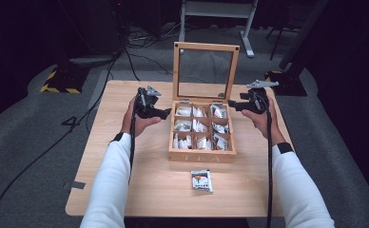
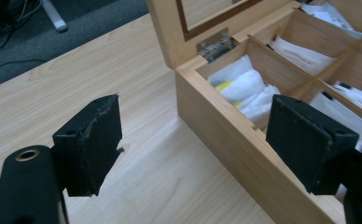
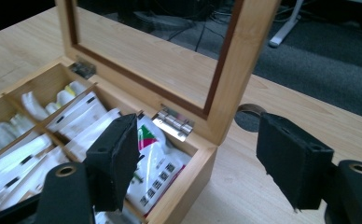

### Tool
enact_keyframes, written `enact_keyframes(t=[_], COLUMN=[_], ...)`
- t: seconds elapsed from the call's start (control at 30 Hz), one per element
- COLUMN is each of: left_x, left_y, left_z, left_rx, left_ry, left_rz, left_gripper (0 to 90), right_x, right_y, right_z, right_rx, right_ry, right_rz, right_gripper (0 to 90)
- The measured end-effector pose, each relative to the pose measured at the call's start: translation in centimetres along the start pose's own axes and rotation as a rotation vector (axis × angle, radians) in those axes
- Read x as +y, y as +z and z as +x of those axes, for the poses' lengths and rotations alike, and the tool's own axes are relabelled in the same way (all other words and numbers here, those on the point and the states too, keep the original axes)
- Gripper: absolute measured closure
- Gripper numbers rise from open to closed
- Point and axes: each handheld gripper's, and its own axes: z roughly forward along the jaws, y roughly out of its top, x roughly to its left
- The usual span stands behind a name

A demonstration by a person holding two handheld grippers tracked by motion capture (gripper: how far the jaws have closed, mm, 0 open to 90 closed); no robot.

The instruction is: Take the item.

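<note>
High view — wooden box (image 1: 201,156), lid upright, mid-table (image 1: 125,190); left gripper (image 1: 166,113) and right gripper (image 1: 231,104) flank it, one packet (image 1: 201,181) lying before it.
Left gripper view — jaws apart, empty, straddling box wall.
Right gripper view — jaws apart, empty, over the rear corner.

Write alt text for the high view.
An open wooden compartment box of white packets sits mid-table, its glass-paned lid upright. An open left claw and right claw flank it; one loose white sachet lies in front.
</note>
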Motion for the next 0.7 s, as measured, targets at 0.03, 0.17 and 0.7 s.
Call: enact_keyframes(t=[0.03, 0.17, 0.7], left_x=[0.3, 1.6, 4.6], left_y=[0.3, 1.2, 5.6], left_z=[0.1, 0.2, -0.8], left_rx=[0.006, 0.028, 0.038], left_ry=[0.007, -0.002, -0.043], left_rz=[0.007, 0.012, 0.037], left_gripper=[18.9, 19.9, 20.8], right_x=[0.2, 0.6, 1.5], right_y=[0.3, 1.3, 3.8], right_z=[-0.2, -1.0, -1.8], right_rx=[-0.006, -0.012, -0.034], right_ry=[0.007, 0.049, 0.081], right_rz=[0.001, 0.012, 0.025], right_gripper=[30.1, 29.3, 30.7])
